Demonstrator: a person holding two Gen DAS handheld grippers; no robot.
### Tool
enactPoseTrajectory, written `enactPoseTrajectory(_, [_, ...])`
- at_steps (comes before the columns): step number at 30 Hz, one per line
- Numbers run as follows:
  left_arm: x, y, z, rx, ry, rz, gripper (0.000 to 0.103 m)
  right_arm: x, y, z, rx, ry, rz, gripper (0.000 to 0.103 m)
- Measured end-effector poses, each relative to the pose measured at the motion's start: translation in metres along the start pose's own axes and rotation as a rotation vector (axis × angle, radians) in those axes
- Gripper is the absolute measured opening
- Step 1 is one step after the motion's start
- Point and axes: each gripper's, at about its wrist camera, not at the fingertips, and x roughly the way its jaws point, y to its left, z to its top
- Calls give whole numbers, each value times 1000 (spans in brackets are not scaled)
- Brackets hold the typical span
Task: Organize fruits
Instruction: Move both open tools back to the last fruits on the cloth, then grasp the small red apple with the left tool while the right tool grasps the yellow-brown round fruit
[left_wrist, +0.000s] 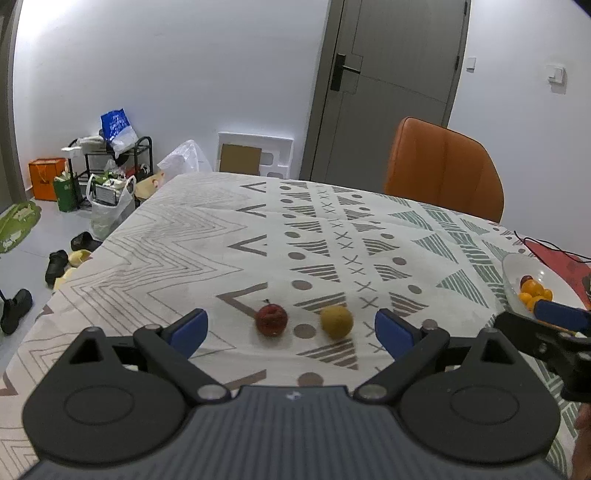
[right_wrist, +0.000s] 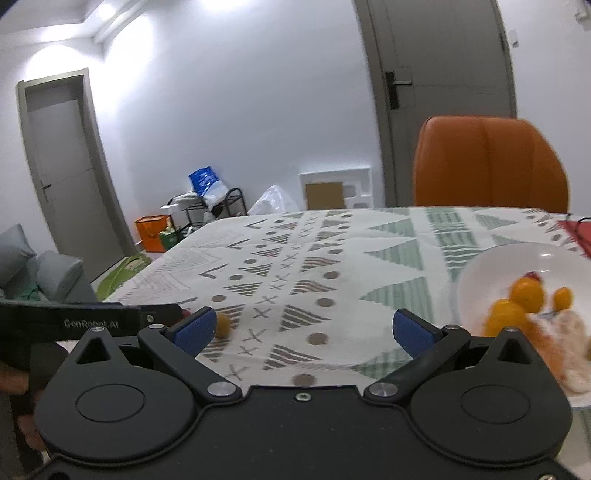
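On the left tongs (right_wrist: 162, 314), "GenRobot.AI" lettering, both left and right tongs (right_wrist: 303, 328) spread wide, empty.

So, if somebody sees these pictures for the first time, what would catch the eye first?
Probably the two loose fruits on the patterned tablecloth: a dark red apple and a yellowish round fruit beside it, both lying just ahead of the open left tool. Next, the white bowl of small orange fruits to the right, near the open, empty right tool. Behind the table stands an orange chair.
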Motion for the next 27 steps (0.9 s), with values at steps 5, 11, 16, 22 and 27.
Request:
enactPoseTrajectory(5, [6, 10, 3, -9, 11, -9, 94, 17, 15, 7, -20, 20, 39, 102])
enactPoseTrajectory(11, [15, 22, 10, -40, 15, -45, 82, 34, 24, 11, -49, 80, 69, 83])
enactPoseTrajectory(16, [22, 23, 9, -43, 23, -68, 68, 40, 27, 14, -67, 90, 77, 77])
enactPoseTrajectory(22, [33, 23, 3, -23, 53, -74, 55, 48, 26, 11, -59, 107, 78, 67])
enactPoseTrajectory(27, [38, 27, 2, -30, 65, -57, 40, 53, 30, 6, -74, 121, 87, 66])
